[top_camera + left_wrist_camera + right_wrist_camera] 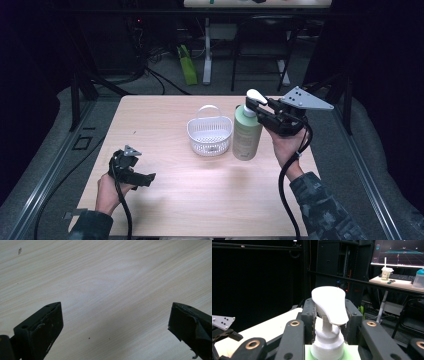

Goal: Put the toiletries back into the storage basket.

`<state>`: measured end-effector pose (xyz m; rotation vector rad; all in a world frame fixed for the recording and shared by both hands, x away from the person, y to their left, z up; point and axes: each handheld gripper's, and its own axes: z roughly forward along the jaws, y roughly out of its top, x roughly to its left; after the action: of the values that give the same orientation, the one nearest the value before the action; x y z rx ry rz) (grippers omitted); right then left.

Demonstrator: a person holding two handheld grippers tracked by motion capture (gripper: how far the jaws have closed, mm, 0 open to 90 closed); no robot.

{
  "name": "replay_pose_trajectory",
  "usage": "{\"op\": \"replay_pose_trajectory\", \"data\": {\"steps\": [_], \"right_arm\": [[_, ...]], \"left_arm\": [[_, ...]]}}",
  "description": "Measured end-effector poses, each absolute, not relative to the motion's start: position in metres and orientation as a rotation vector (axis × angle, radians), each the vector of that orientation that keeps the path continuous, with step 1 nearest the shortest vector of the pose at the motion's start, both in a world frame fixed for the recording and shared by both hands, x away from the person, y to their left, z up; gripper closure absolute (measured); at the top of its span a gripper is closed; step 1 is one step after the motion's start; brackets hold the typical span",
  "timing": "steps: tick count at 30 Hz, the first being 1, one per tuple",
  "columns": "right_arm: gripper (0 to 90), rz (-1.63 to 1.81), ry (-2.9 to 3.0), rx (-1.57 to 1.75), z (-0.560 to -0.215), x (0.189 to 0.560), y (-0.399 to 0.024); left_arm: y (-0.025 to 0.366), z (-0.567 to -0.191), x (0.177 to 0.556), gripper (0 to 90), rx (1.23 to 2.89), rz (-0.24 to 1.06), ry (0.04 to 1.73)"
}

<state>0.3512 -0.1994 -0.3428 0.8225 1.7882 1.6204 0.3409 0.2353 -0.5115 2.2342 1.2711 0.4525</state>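
Fingers of the right gripper point(328, 322) hide the pump bottle's point(246, 132) neck.

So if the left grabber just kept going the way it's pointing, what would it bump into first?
Most likely the bare wooden table. The left gripper has its jaws open, pointing down at the tabletop with nothing between them; how steeply it tilts is hard to judge.

A fixed high camera looks forward and down over the wooden table point(200, 200) from its near side. The left gripper point(116, 322) camera faces bare tabletop at close range. The right gripper point(329, 322) camera, level and close behind the pump bottle point(328, 315), faces across the table; both it and the high view show that bottle point(247, 127).
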Motion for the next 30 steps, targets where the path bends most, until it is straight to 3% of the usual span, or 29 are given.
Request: {"op": "replay_pose_trajectory", "data": {"steps": [30], "right_arm": [[67.8, 1.634, 1.767, 0.778, -0.316, 0.364, -0.189]], "left_arm": [[0.235, -0.512, 0.341, 0.0, 2.234, 0.448, 1.272]]}}
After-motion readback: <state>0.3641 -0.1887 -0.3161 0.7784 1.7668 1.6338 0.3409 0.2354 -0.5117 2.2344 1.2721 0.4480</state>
